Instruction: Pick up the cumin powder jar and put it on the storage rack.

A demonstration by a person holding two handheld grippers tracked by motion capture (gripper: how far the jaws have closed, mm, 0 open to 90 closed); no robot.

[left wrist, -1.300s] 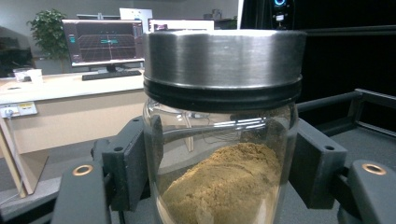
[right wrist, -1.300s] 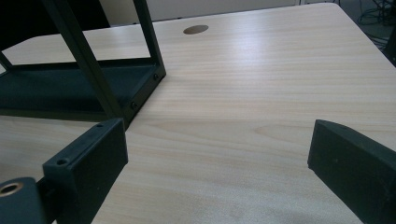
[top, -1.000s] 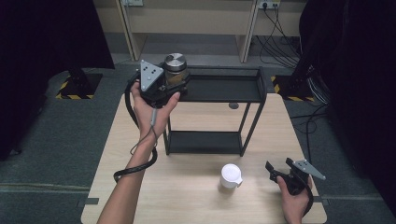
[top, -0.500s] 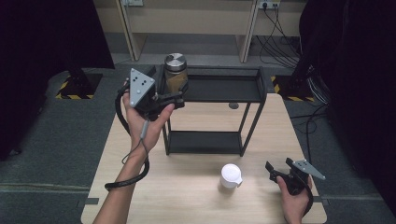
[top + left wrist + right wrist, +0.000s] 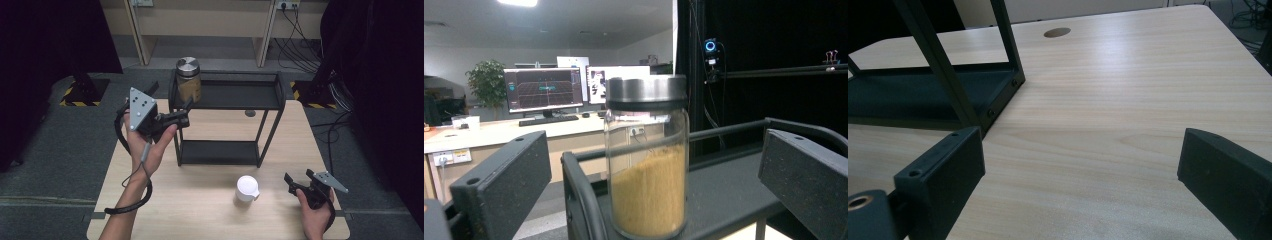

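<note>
A glass jar (image 5: 188, 82) with a steel lid and tan powder inside stands upright on the left end of the black rack's top shelf (image 5: 235, 95). My left gripper (image 5: 184, 113) is held just left of and below that corner. Its jaws have just been opening and are wide open, clear of the jar. In the left gripper view the jar (image 5: 646, 165) stands a little beyond the pads (image 5: 504, 185), on the shelf (image 5: 724, 190). My right gripper (image 5: 299, 177) rests low at the table's front right, open, with bare wood between its jaws (image 5: 1083, 165).
A white cup (image 5: 246, 188) sits on the wooden table (image 5: 210, 210) in front of the rack, left of the right gripper. The rack's lower shelf (image 5: 220, 152) is bare. A cable hole (image 5: 250, 113) lies behind the rack. Dark floor surrounds the table.
The left gripper let go of the jar and drew back leftward and down from the rack. The jar stays on the top shelf. The right hand has kept still.
</note>
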